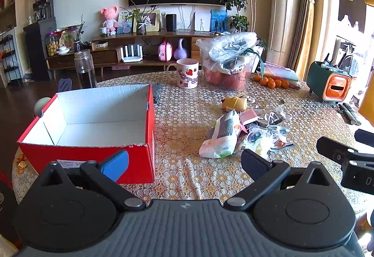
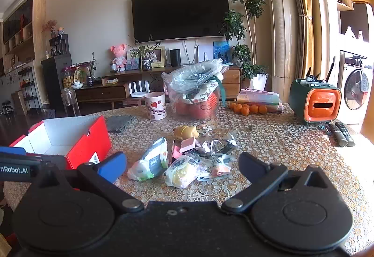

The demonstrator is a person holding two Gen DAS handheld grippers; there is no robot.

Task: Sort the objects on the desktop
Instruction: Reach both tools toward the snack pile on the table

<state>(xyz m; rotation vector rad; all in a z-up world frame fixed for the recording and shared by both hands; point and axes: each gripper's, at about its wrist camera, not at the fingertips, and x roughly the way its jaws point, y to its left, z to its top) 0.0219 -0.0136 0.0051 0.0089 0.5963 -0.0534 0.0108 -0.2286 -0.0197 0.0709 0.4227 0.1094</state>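
Observation:
An empty red cardboard box (image 1: 138, 161) (image 2: 88, 140) with a white inside stands on the left of the table. A heap of small packets lies right of it: a white-and-grey pouch (image 1: 222, 137) (image 2: 152, 161), a yellow toy (image 1: 235, 103) (image 2: 185, 131), a pink block (image 2: 188, 144) and clear wrappers (image 1: 268, 137) (image 2: 184, 170). My left gripper (image 1: 184, 159) hovers open over the cloth between box and heap, holding nothing. My right gripper (image 2: 182, 164) hangs open just short of the heap, also holding nothing. The right gripper shows at the left view's right edge (image 1: 350, 158).
At the back of the patterned tablecloth (image 1: 187, 177) (image 2: 292, 151) stand a strawberry mug (image 1: 187, 73) (image 2: 155, 106), a plastic-covered bucket (image 1: 228, 62) (image 2: 196, 90), several oranges (image 1: 272, 81) (image 2: 247, 109), a green-and-orange holder (image 1: 329, 83) (image 2: 314, 102), remotes (image 2: 341, 133) and a glass jar (image 1: 85, 69).

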